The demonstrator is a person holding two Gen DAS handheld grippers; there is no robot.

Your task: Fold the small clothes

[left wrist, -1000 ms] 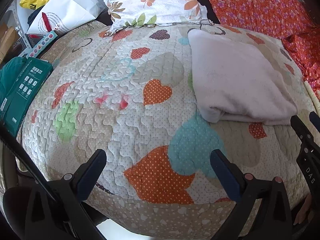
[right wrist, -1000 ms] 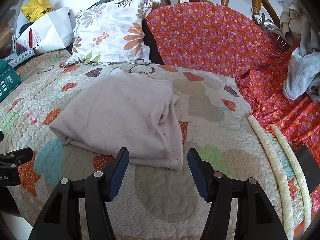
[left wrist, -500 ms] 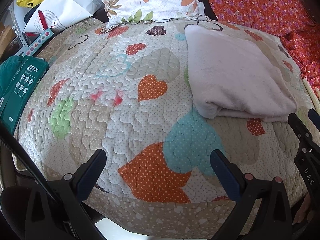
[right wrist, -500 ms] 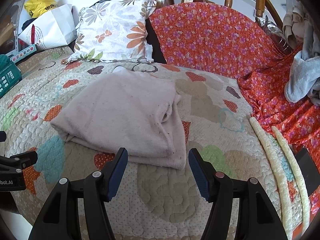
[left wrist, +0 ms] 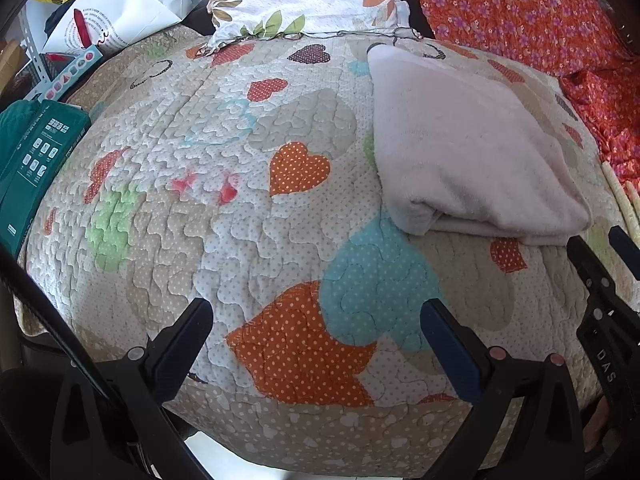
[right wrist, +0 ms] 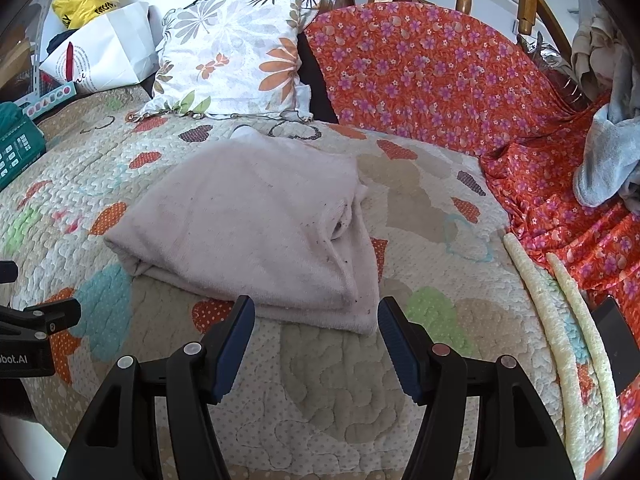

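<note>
A pale pink garment lies folded flat on the heart-patterned quilt; it also shows in the right wrist view. My left gripper is open and empty, over the quilt's front edge, left of and nearer than the garment. My right gripper is open and empty, just short of the garment's near edge. The right gripper also shows at the right edge of the left wrist view, and part of the left gripper at the left edge of the right wrist view.
A floral pillow lies behind the garment. An orange flowered cloth covers the right side, with grey clothes on it. A green box and a white bag sit at the left.
Both grippers have drawn slightly back and up from the garment. The garment has not moved and both stay open.
</note>
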